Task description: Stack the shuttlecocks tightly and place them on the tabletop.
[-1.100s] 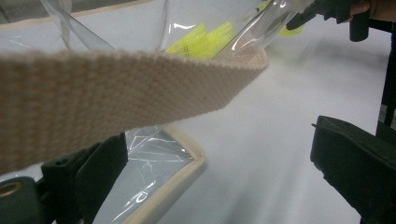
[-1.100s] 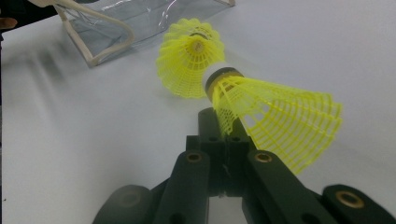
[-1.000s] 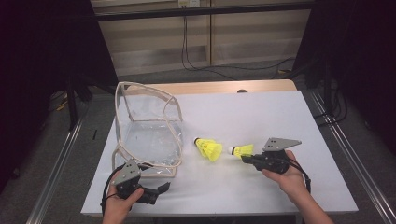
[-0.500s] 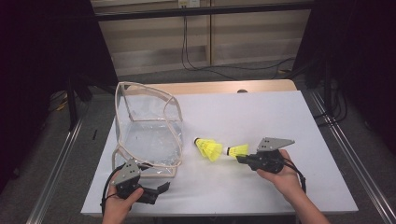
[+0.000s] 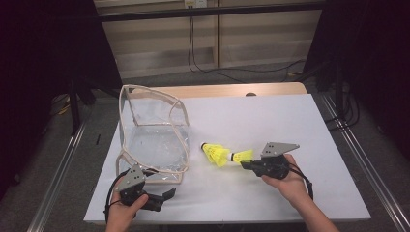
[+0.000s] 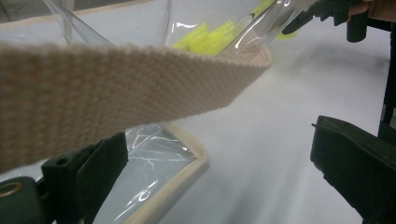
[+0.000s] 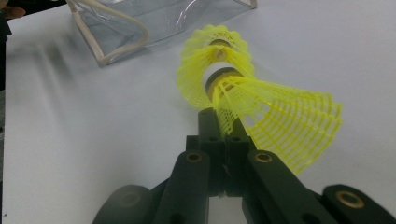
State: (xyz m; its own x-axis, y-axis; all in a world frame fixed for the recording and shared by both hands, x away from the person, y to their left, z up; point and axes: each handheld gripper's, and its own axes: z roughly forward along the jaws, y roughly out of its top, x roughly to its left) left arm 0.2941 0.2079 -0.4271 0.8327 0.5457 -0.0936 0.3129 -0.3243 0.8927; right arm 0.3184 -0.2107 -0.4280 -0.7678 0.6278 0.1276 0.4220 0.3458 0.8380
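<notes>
Two yellow shuttlecocks lie just right of the clear bag, one nested behind the other. The right gripper has its jaws clamped together on the near shuttlecock's mesh skirt, which looks featherlight, springy and easily crushed; the cork end would be firmer. The left gripper waits with jaws apart beside the bag's beige strap, nothing between them.

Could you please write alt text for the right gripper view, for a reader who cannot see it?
The right tool, its black jaws shut on the skirt of a yellow shuttlecock, holds it over a white table, cork end pushed into a second yellow shuttlecock beyond it. A clear plastic bag with beige trim lies farther off at the top.
</notes>
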